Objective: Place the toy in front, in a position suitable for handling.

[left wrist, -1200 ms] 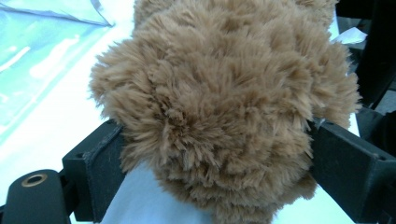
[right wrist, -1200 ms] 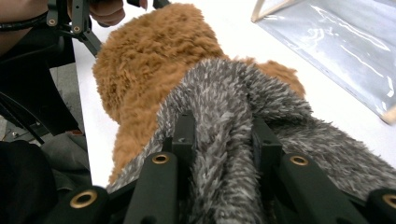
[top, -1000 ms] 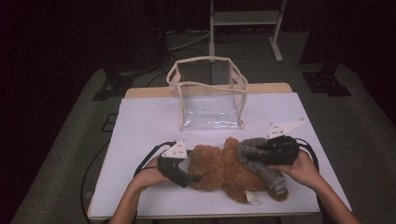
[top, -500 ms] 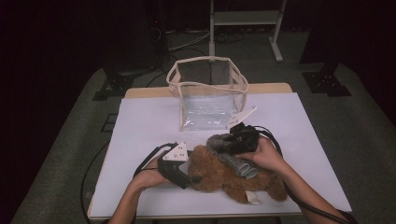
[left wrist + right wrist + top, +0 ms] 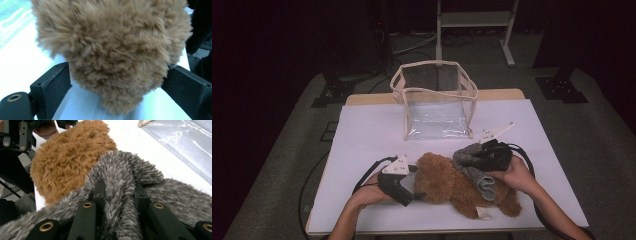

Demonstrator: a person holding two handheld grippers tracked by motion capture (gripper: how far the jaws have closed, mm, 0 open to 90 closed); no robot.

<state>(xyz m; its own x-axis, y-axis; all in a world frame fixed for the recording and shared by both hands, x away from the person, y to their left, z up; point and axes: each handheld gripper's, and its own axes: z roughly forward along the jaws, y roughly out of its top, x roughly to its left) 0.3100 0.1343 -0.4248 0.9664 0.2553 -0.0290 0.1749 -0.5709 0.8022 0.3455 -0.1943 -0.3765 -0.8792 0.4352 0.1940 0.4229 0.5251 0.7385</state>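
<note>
Risk first: slipping of the grey cloth [image 5: 472,167] out of the right gripper [image 5: 119,185], because of the long smooth pile and only a thin fold pinched there. Jaws of this gripper closed tight on that fold, with fur bulging out at both sides. Could also drag the plush toy [image 5: 447,186] along if pulled too quickly, because of fur clinging to fur.

Left gripper [image 5: 416,192] at 9 o'clock of the toy: jaws wide, just been opening, with the round brown head between them but without real squeeze, pads at most brushing the fur tips. So no firm hold on that side. Strong tug from 2 o'clock likely to roll or slide the toy over the smooth white counter [image 5: 372,130], maybe toward the edge at 6 o'clock. Danger too of catching brown fur together with grey, hard to separate under the pads.

Toy lying on its side at 6 o'clock of the counter: soft, rounded, curly caramel pile, small pale tag under it near 5 o'clock. Cloth draped over its middle, from about 12 to 4 o'clock: grey mixed with white hairs, thick, floppy, paler and smoother on the inside at the lower end.

Clear bag [image 5: 437,117] at 12 o'clock, well apart from the toy: boxy, open on top, glossy see-through walls, beige trim along the rim.
</note>
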